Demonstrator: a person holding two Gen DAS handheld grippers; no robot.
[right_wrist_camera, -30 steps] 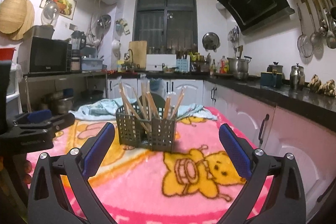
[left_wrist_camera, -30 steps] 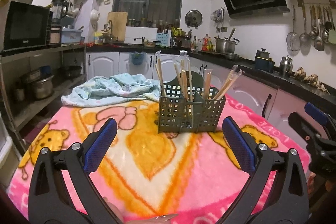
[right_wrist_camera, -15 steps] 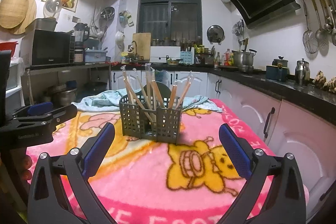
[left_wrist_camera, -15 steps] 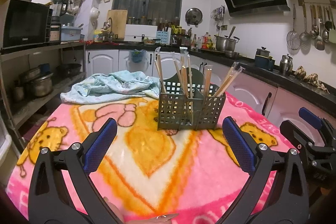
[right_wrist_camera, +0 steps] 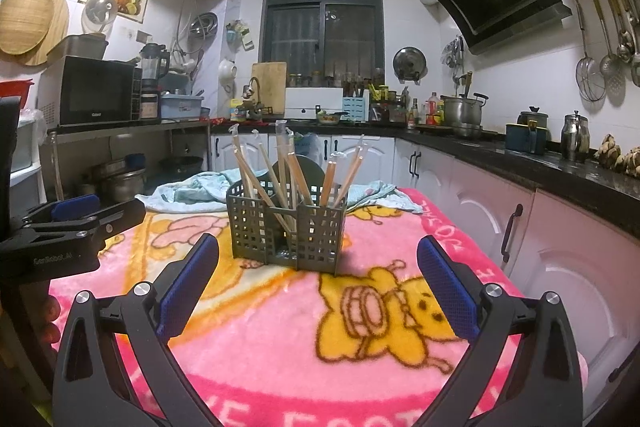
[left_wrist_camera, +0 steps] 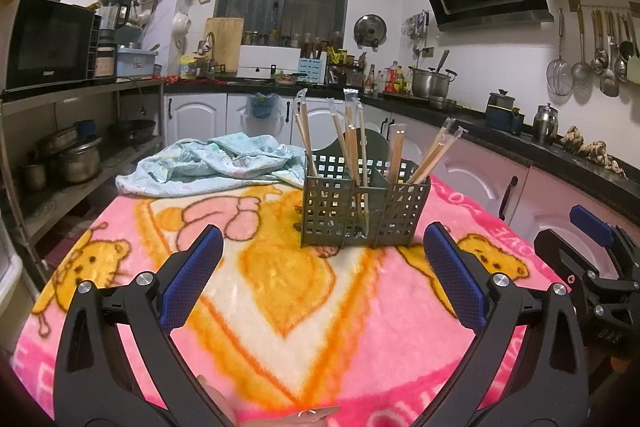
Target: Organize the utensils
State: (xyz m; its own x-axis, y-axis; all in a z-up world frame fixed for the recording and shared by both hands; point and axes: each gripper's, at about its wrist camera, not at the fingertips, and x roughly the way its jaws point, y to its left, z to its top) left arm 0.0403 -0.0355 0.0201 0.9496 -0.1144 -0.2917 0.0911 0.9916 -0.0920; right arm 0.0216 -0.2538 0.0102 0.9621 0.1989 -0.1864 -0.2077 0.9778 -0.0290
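Note:
A grey-green slotted utensil caddy point(left_wrist_camera: 362, 211) stands upright on the pink cartoon blanket point(left_wrist_camera: 280, 291). Several wrapped chopstick pairs point(left_wrist_camera: 352, 147) stand in its compartments, leaning outward. The caddy also shows in the right wrist view point(right_wrist_camera: 286, 229) with the chopsticks point(right_wrist_camera: 280, 171). My left gripper point(left_wrist_camera: 322, 273) is open and empty, a short way in front of the caddy. My right gripper point(right_wrist_camera: 316, 283) is open and empty, in front of the caddy from the right side. Each gripper shows at the edge of the other's view: the right one point(left_wrist_camera: 592, 267), the left one point(right_wrist_camera: 72, 227).
A crumpled light-blue cloth point(left_wrist_camera: 208, 163) lies on the blanket behind the caddy. Black counters with pots point(left_wrist_camera: 430, 83) run along the back and right. A metal shelf with a microwave point(left_wrist_camera: 46, 43) and pans stands at the left.
Both views have shifted slightly: the caddy sits a bit lower and nearer in frame. Both grippers stay open and empty. The caddy and chopsticks have not moved.

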